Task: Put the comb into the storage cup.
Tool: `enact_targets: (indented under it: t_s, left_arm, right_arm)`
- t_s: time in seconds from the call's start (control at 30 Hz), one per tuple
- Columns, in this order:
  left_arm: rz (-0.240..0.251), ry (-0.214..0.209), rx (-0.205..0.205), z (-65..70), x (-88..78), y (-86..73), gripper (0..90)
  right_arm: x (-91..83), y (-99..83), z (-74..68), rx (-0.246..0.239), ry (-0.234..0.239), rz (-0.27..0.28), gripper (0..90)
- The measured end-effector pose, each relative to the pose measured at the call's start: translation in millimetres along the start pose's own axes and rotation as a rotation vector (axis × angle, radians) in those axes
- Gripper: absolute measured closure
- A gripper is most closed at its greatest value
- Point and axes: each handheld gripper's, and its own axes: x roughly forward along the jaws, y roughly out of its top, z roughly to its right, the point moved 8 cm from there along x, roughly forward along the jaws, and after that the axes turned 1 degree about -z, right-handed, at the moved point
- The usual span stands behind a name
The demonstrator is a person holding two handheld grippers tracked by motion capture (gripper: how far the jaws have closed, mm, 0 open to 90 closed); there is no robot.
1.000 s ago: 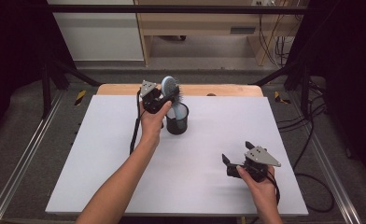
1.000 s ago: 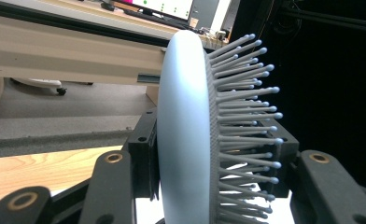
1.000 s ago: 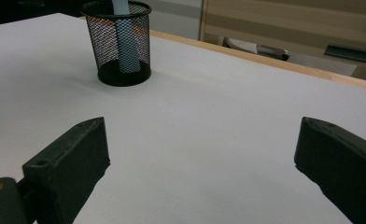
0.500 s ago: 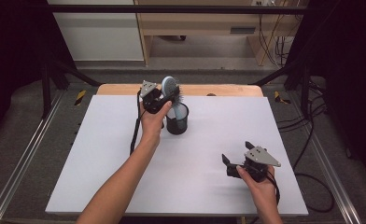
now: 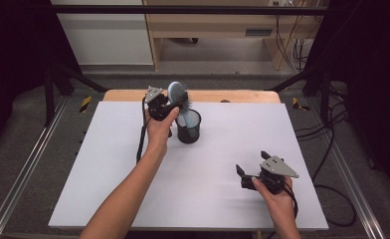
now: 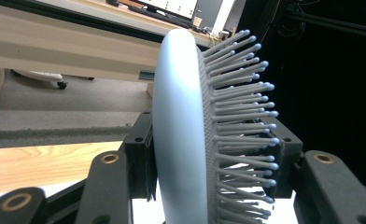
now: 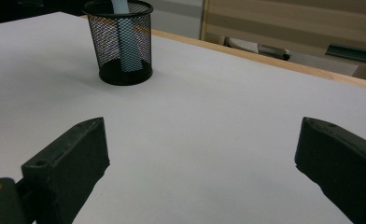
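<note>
A pale blue hairbrush (image 5: 177, 94) stands handle-down in a black mesh cup (image 5: 189, 127) near the table's back middle. My left gripper (image 5: 174, 103) grips the brush head (image 6: 181, 130), one pad on its smooth back, the other against the bristles. Its jaws have just been opening slightly, and the pads still touch the brush. My right gripper (image 5: 251, 163) rests low at the front right of the white table, open, with nothing between its jaws (image 7: 204, 154). In the right gripper view the cup (image 7: 107, 46) shows ahead with the brush handle (image 7: 130, 46) inside.
The white tabletop (image 5: 223, 149) has a wooden strip (image 5: 233, 95) along its back edge. Metal rails run down both sides. Cables (image 5: 332, 149) lie on the floor at the right.
</note>
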Motion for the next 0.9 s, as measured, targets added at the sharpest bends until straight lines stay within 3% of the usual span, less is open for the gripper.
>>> enact_targets:
  t_s: [0.9]
  left_arm:
    - [-0.015,0.016,-0.045,-13.8,-2.9,-1.3,42.5]
  right_arm:
    - [0.4,-0.4,-0.5,-0.003,0.002,-0.004,2.9]
